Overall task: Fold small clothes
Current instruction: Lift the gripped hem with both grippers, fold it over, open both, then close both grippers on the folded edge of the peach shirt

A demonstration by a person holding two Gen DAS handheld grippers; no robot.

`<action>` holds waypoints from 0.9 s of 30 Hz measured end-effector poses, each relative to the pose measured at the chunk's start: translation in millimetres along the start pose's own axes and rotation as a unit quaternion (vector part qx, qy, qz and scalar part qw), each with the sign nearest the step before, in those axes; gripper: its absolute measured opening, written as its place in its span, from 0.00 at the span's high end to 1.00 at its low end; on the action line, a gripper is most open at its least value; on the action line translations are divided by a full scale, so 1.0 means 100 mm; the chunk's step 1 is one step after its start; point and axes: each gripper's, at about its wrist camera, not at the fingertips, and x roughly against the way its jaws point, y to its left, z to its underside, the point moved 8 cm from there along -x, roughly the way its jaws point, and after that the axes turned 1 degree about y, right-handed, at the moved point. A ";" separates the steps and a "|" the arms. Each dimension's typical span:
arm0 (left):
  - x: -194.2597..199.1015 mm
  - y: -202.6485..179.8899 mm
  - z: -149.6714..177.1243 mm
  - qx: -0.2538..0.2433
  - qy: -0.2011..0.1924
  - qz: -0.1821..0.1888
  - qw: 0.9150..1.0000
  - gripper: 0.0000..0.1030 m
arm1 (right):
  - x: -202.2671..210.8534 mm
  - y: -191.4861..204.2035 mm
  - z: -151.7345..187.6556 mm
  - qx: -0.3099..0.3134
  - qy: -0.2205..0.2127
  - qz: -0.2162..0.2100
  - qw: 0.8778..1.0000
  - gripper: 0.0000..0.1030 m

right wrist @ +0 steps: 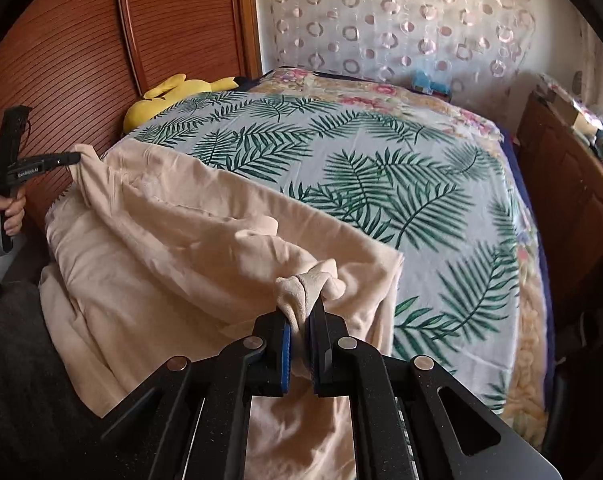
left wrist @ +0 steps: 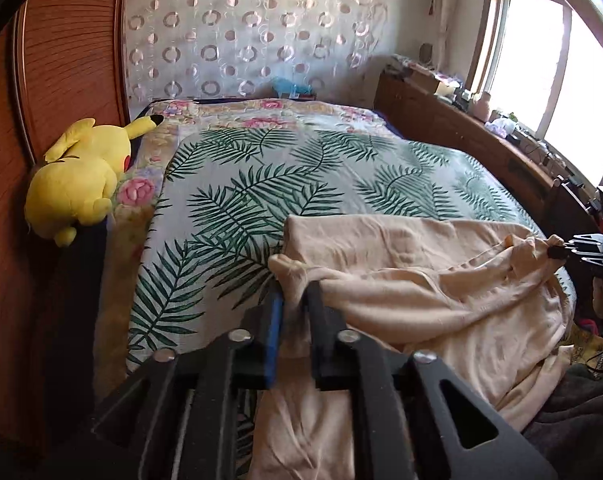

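A cream garment (left wrist: 421, 280) lies rumpled at the near edge of the bed, partly hanging over it; it also shows in the right wrist view (right wrist: 173, 248). My left gripper (left wrist: 295, 292) is shut on one bunched corner of it, held a little above the bedspread; from the right wrist view it (right wrist: 75, 158) shows at the far left, pinching that corner. My right gripper (right wrist: 303, 308) is shut on the opposite bunched corner; in the left wrist view it (left wrist: 557, 250) shows at the far right, gripping the cloth.
A leaf-print bedspread (left wrist: 281, 184) covers the bed over a floral quilt (right wrist: 381, 92). A yellow plush toy (left wrist: 81, 176) lies at the bed's left edge by the wooden wardrobe (right wrist: 101, 52). A cluttered wooden sideboard (left wrist: 461, 120) runs under the window.
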 end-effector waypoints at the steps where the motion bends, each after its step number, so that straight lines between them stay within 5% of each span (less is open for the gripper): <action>1: 0.01 0.00 0.00 -0.002 -0.002 -0.001 1.000 0.75 | -0.02 0.00 0.00 -0.001 0.001 0.001 1.000 0.94; 5: 0.06 0.02 -0.08 -0.004 -0.019 -0.006 1.000 0.57 | -0.05 -0.03 0.00 -0.002 0.005 0.008 1.000 0.94; 9: 0.01 0.05 -0.21 -0.002 -0.031 -0.010 0.999 0.21 | 0.01 0.01 -0.03 0.004 0.001 0.006 1.000 0.94; 15: -0.17 0.02 -0.45 -0.016 -0.028 -0.024 0.999 0.21 | 0.21 0.03 -0.09 0.028 -0.019 0.012 0.999 0.86; 18: -0.24 -0.01 -0.62 -0.031 -0.033 -0.032 0.998 0.21 | 0.28 0.00 -0.14 0.038 -0.034 0.027 0.998 0.61; 27: -0.55 -0.01 -0.81 -0.050 -0.010 -0.036 0.998 0.21 | 0.11 -0.10 -0.29 0.032 -0.046 0.041 0.998 0.59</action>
